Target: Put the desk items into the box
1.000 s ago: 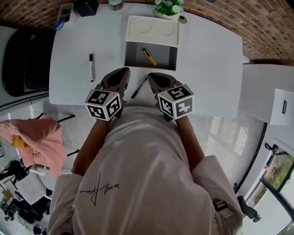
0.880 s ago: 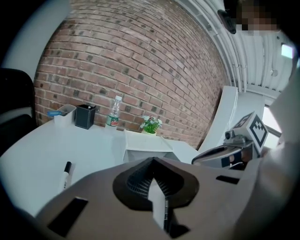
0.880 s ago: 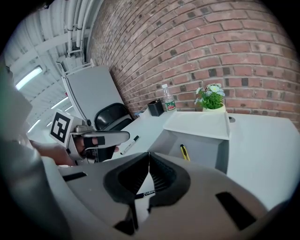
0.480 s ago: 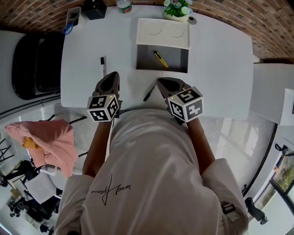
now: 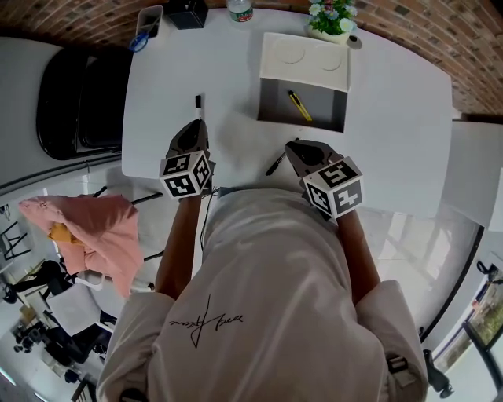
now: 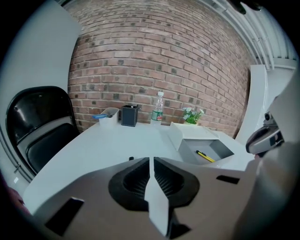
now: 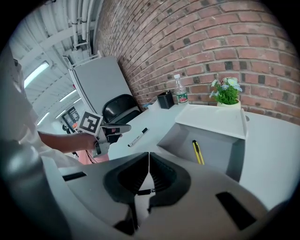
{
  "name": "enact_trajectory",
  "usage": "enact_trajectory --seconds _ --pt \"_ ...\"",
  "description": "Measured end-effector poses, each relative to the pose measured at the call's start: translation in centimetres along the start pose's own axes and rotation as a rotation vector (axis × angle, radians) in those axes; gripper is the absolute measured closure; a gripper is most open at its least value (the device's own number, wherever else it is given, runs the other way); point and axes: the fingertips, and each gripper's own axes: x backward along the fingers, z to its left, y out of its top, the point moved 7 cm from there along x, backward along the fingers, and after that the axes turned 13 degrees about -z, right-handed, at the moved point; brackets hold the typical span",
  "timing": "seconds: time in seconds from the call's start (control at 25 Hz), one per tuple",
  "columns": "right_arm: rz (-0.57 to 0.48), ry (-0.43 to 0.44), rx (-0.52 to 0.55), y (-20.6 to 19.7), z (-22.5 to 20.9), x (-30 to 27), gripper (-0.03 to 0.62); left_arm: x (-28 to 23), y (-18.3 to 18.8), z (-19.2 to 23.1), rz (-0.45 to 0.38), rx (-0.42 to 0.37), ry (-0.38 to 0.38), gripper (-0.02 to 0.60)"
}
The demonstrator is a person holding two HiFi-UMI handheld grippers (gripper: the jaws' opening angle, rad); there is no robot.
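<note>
Left gripper [image 5: 196, 126] has been shifted left, away from the box [image 5: 277, 108], and is now lined up just near of the black-capped white marker [image 5: 198, 104]. Its jaws are seen nearly together and just starting to open, with nothing between them; only the marker's tip [image 6: 131, 159] is seen past them. Right gripper [image 5: 295, 146] is held over the table's near edge, jaws closed together and empty. A black pen [image 5: 276, 164] is lain on the white table [image 5: 236, 74] just left of it, untouched, and is glimpsed below the jaws in the right gripper view. The grey box is placed far of the right gripper, white lid [image 5: 305, 59] folded back on its far side. One slim yellow-and-black tool [image 5: 299, 106] is already lain inside. Marker and pen are both left outside the box. A bottle [image 5: 240, 9], black pen holder [image 5: 189, 12] and potted flowers [image 5: 331, 16] are set along the far edge.
</note>
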Motion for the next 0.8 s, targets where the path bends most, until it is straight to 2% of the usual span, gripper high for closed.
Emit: enact_trajectory --seconds 0.12,0.56,0.8 --pt "0.008 0.004 0.002 0.0 0.1 -0.2 0.566 -0.3 0.0 1.1 0.003 0.013 0.028 0.489" --pt "0.019 -0.023 -0.017 -0.3 -0.3 0.0 0.566 -2.8 -3.0 3.2 0.125 -0.031 0.056 0.469" --pt "0.027 -0.041 -0.032 -0.5 -0.8 0.4 0.566 -3.7 -3.9 3.7 0.164 -0.026 0.076 0.468"
